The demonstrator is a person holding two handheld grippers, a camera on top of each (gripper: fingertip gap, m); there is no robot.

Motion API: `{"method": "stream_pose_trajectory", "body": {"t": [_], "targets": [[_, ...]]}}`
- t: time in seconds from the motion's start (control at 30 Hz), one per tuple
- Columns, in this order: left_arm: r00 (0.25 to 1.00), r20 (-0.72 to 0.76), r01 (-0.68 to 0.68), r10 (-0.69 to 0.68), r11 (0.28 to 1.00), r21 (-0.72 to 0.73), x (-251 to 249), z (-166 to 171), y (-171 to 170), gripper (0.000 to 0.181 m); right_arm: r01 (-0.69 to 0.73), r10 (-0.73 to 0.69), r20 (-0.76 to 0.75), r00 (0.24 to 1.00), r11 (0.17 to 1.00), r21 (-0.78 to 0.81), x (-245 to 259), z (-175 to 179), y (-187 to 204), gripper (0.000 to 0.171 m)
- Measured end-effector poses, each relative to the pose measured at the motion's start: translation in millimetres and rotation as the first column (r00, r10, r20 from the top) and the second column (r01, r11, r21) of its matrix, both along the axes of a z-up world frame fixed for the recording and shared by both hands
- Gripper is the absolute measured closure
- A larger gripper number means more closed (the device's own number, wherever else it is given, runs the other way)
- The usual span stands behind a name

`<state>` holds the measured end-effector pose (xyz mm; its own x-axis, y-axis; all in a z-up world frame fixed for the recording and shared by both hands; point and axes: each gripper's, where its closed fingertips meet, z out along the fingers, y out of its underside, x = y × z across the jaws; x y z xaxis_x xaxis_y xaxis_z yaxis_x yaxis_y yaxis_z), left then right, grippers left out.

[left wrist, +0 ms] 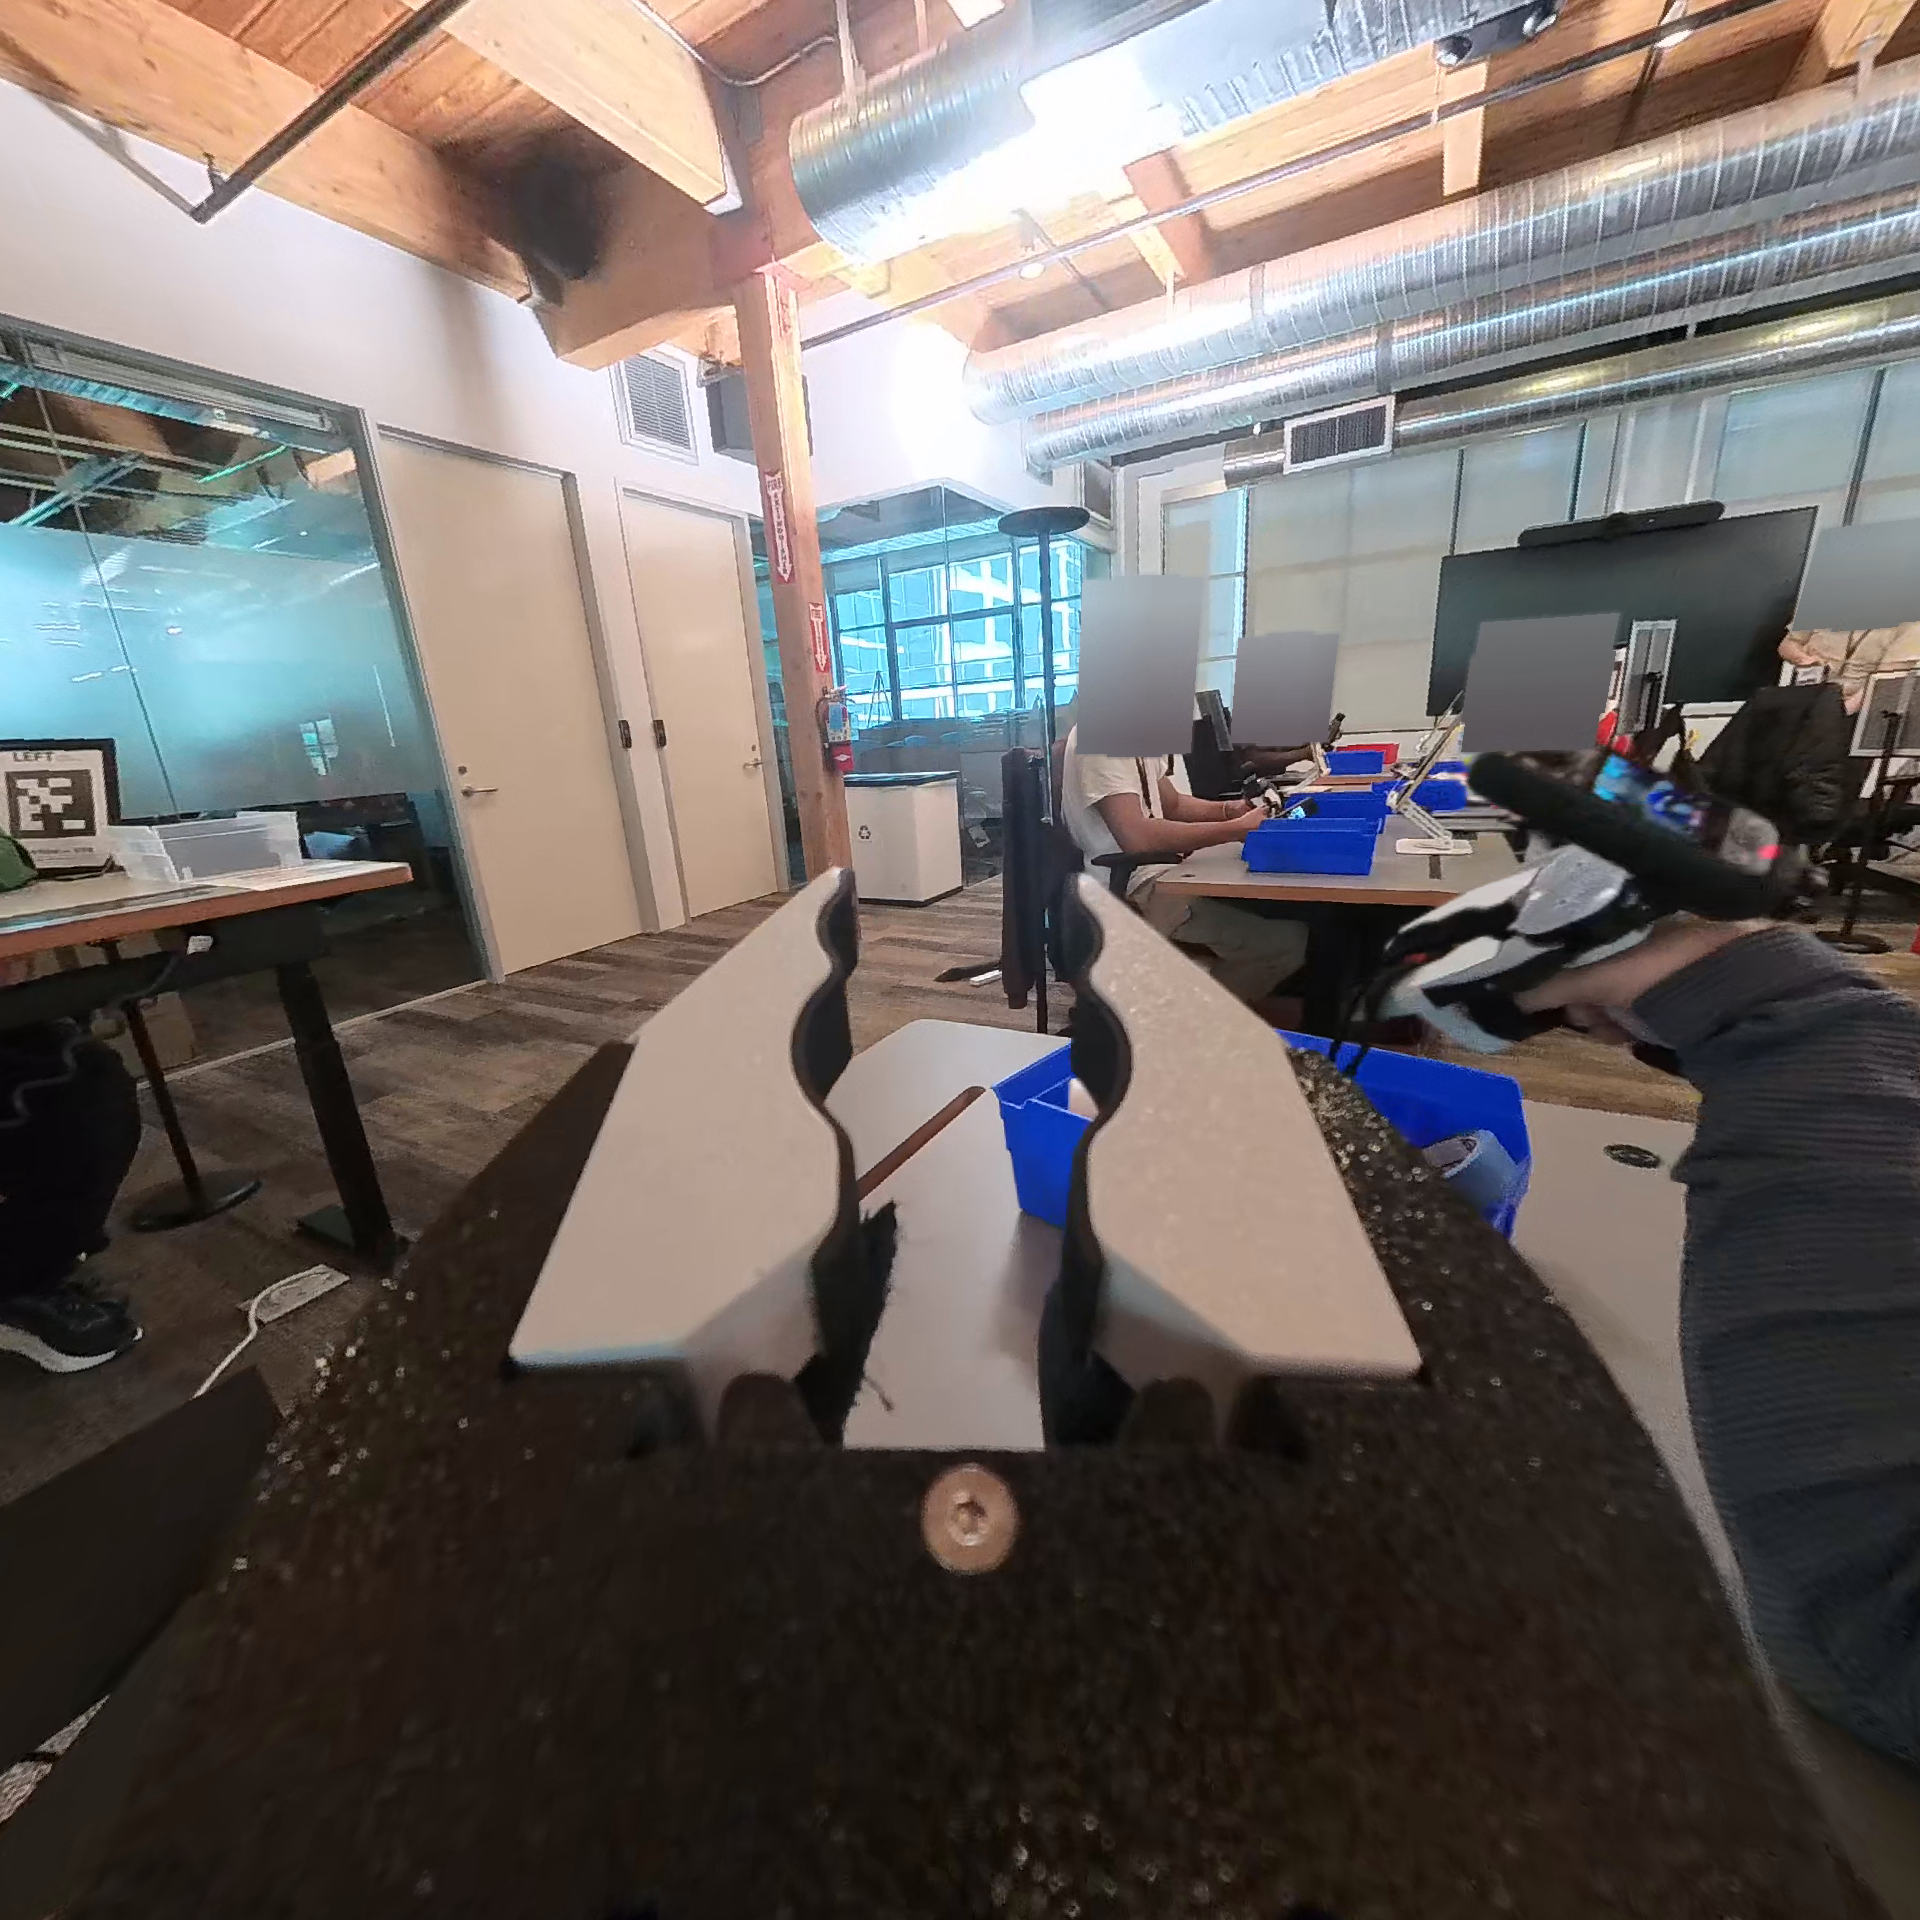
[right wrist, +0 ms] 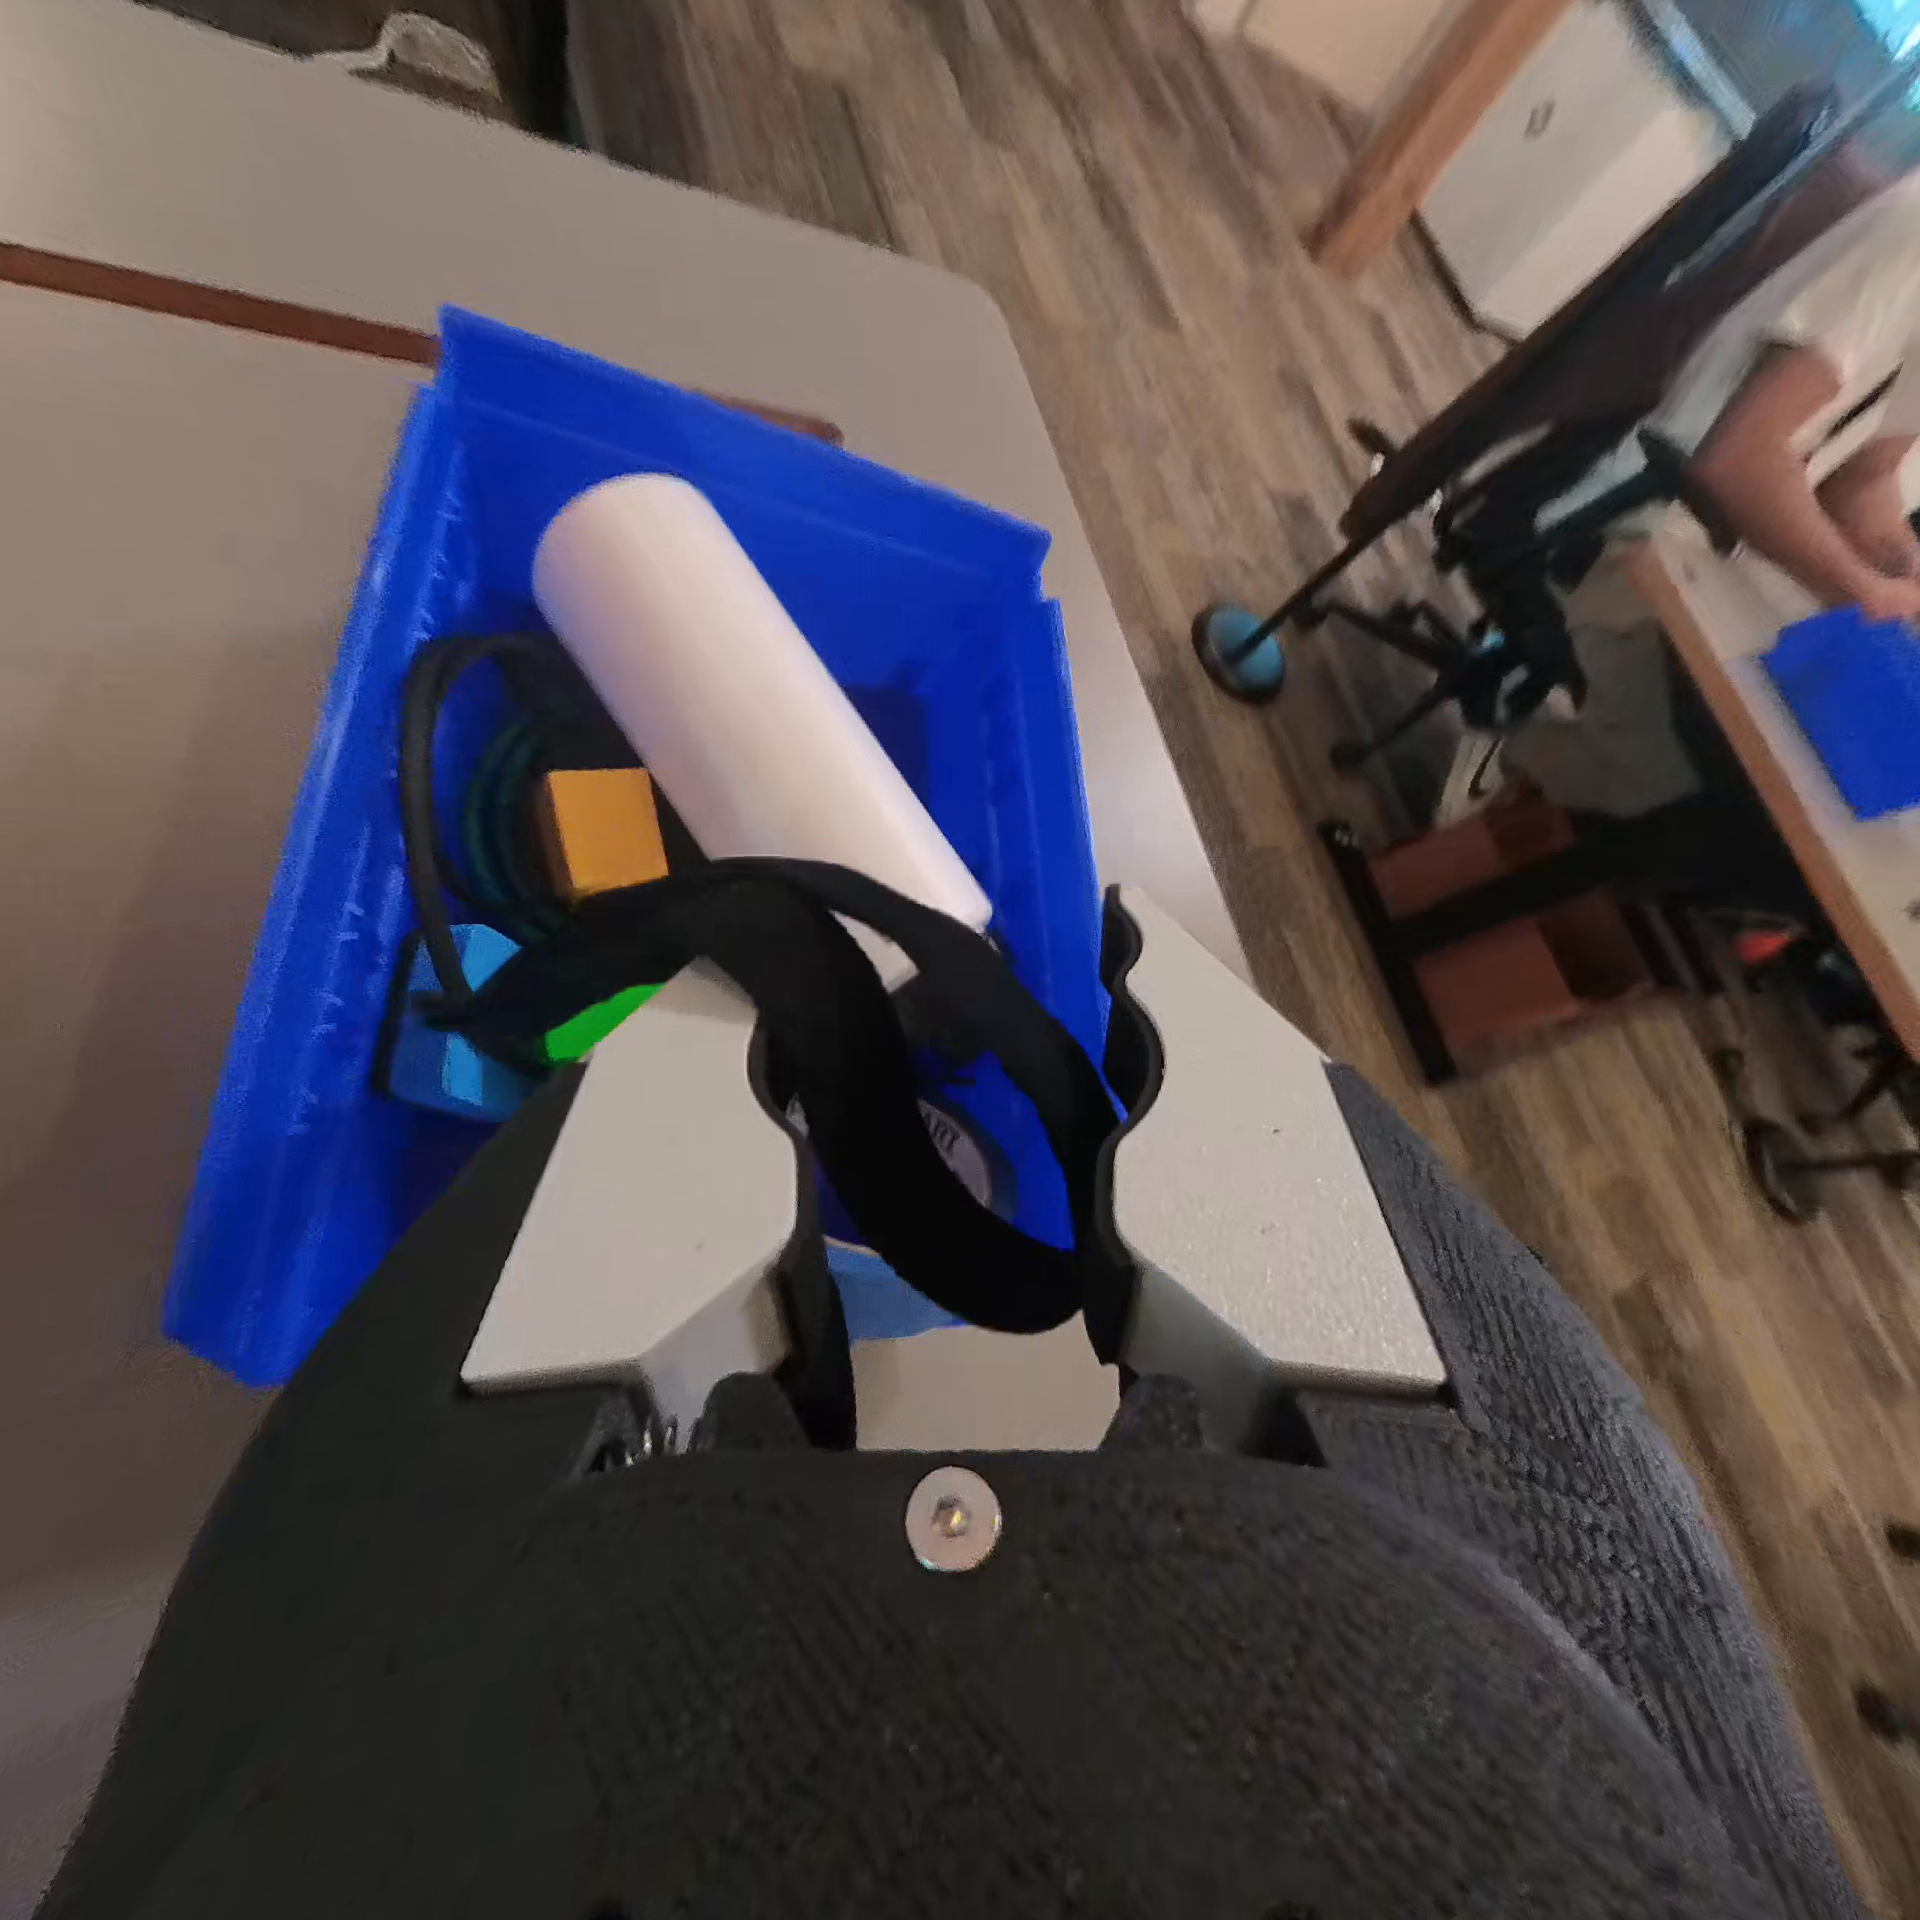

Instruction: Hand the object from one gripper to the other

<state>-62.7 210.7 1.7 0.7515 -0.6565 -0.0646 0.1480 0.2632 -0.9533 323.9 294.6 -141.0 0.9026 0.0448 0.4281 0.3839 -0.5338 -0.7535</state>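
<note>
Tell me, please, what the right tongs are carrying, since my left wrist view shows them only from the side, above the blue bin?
Observer: A black strap is looped over one finger of the right tongs. The jaws stand apart and are not clamped on it.
Operator: What lies in the bin under them?
Observer: A white cylinder lies slanted in the blue bin and is the largest thing there.
Operator: Is anything beside it?
Observer: An orange block sits against the cylinder, and a green block lies nearer the tongs.
</note>
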Motion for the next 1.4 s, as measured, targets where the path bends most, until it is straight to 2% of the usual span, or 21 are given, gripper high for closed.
{"method": "stream_pose_trajectory", "body": {"t": [0.1, 0.4, 0.5, 0.53, 0.6, 0.63, 0.67, 0.73, 0.8, 0.9, 1.0, 1.13, 1.2, 1.3, 1.4], "targets": [[1.0, -0.006, 0.002, -0.003, 1.0, -0.006, 1, -2, 1, 0.145, -0.01, 0.008, 0.029, 1.0, 0.998, 0.069, -2, 13, 6, 0.119], [1.0, -0.003, 0.02, -0.02, 1.0, -0.02, 1, -5, 3, 0.149, 0.149, -0.155, 0.03, 0.988, 0.98, 0.134, 38, 12, 28, 0.128], [1.0, -0.005, 0.011, -0.011, 1.0, -0.022, 1, -6, 5, 0.15, 0.244, -0.254, 0.008, 0.967, 0.936, 0.256, 57, 33, 26, 0.128], [1.0, -0.007, 0.009, -0.009, 1.0, -0.022, 1, -7, 6, 0.151, 0.239, -0.244, -0.022, 0.97, 0.925, 0.296, 55, 40, 27, 0.129], [1.0, -0.009, 0.01, -0.01, 1.0, -0.028, 2, -8, 7, 0.151, 0.09, -0.071, -0.08, 0.994, 0.956, 0.279, 26, 36, 33, 0.129], [1.0, -0.011, 0.012, -0.012, 0.999, -0.031, 3, -9, 8, 0.151, -0.014, 0.038, -0.113, 0.993, 0.977, 0.211, 6, 23, 35, 0.128], [1.0, -0.014, 0.013, -0.014, 0.999, -0.033, 4, -10, 8, 0.151, -0.101, 0.117, -0.148, 0.982, 0.989, 0.108, -12, 4, 35, 0.119], [1.0, -0.019, 0.018, -0.019, 0.999, -0.038, 6, -12, 9, 0.151, -0.178, 0.168, -0.118, 0.979, 0.981, -0.082, -26, -29, 30, 0.086], [0.999, -0.028, 0.025, -0.026, 0.999, -0.045, 9, -14, 9, 0.152, -0.204, 0.196, -0.071, 0.978, 0.969, -0.137, -31, -38, 29, 0.082], [0.999, -0.041, 0.03, -0.032, 0.998, -0.05, 11, -16, 9, 0.152, -0.271, 0.254, -0.136, 0.958, 0.954, -0.129, -48, -35, 23, 0.08], [0.998, -0.043, 0.034, -0.037, 0.998, -0.057, 11, -18, 11, 0.153, -0.384, 0.347, -0.183, 0.92, 0.892, -0.237, -69, -51, -2, 0.078], [0.998, -0.036, 0.048, -0.051, 0.996, -0.076, 11, -21, 13, 0.153, -0.408, 0.385, -0.155, 0.91, 0.897, -0.17, -74, -39, -2, 0.069], [0.998, -0.036, 0.057, -0.06, 0.995, -0.084, 12, -23, 14, 0.153, -0.397, 0.377, -0.134, 0.917, 0.9, -0.183, -68, -45, 2, 0.055], [0.995, -0.043, 0.082, -0.086, 0.993, -0.082, 18, -25, 14, 0.153, -0.418, 0.402, -0.115, 0.908, 0.885, -0.204, -67, -53, 6, 0.043], [0.984, -0.077, 0.158, -0.162, 0.986, -0.053, 41, -29, 9, 0.152, -0.484, 0.485, -0.011, 0.874, 0.87, -0.095, -77, -36, 18, 0.031]]}}
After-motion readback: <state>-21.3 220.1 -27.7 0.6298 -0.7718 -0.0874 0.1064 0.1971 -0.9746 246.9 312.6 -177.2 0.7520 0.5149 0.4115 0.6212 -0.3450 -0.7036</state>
